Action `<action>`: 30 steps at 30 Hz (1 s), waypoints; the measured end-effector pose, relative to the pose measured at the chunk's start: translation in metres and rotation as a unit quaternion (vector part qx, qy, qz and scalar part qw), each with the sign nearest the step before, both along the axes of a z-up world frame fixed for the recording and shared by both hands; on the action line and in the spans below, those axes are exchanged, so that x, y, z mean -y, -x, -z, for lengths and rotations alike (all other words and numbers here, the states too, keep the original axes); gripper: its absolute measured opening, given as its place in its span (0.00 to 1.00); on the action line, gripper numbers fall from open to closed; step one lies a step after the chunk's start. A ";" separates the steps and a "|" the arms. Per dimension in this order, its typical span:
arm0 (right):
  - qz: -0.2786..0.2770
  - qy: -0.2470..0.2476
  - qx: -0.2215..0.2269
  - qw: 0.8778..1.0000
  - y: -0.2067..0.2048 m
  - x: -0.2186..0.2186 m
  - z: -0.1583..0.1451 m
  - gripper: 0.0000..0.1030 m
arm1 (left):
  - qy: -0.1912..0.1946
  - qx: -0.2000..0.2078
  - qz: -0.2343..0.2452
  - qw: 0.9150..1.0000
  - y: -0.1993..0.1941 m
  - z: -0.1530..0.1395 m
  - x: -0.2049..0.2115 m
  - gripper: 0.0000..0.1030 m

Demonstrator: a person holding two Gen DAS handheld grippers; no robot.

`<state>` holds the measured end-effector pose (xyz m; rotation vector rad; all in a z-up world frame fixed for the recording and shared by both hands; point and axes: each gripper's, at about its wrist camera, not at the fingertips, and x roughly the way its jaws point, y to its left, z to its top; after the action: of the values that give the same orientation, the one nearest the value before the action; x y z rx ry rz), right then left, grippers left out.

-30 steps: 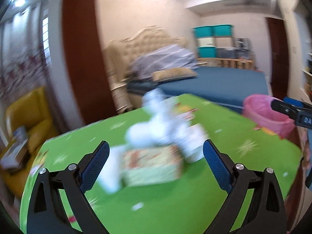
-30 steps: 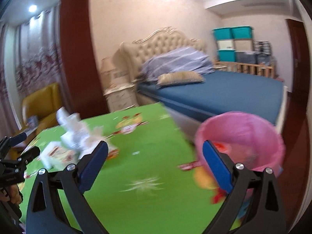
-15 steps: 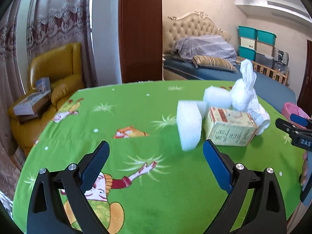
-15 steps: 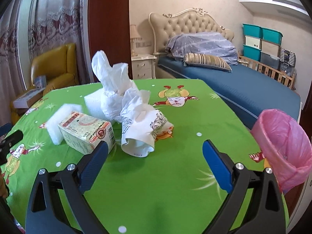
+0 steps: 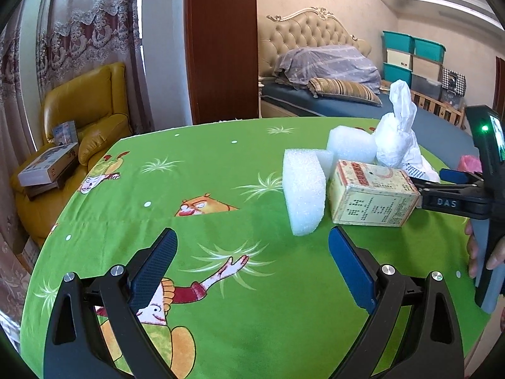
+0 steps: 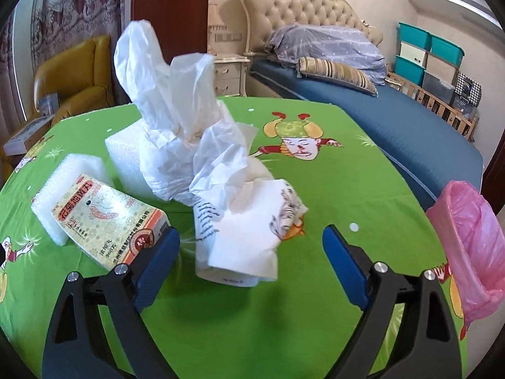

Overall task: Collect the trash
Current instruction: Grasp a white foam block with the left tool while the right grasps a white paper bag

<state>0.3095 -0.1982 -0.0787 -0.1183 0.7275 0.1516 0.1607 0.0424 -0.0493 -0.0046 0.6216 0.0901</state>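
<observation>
Several pieces of trash sit clustered on your green tabletop (image 6: 315, 195): a crumpled paper cup (image 6: 249, 237), a white plastic bag (image 6: 176, 107), a printed box (image 6: 107, 221) and foam blocks (image 5: 304, 195). Your right tool (image 6: 251, 246) is closing around the cup, not yet pressing it; your left tool (image 5: 252, 259) gapes empty. A pink-lined bin (image 6: 470, 246) stands at the tabletop's right edge.

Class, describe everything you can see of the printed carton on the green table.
The printed carton is a small rectangular box, seemingly cardboard, cream with red and orange trim and Chinese print. It looks closed, lying on its side on the green tablecloth. A white foam block stands against its far side. The right gripper, jaws closing, has one blue pad at the carton's near corner; contact is unclear.
</observation>
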 end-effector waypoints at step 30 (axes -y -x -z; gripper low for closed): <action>-0.017 -0.052 -0.001 0.998 0.033 0.021 -0.005 0.49 | 0.011 -0.098 0.034 0.995 -0.104 0.018 0.030 0.31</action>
<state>0.2761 -0.2187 -0.0736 -0.0307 0.7186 0.2227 0.2643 0.0126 -0.0674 0.0049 0.8178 0.0183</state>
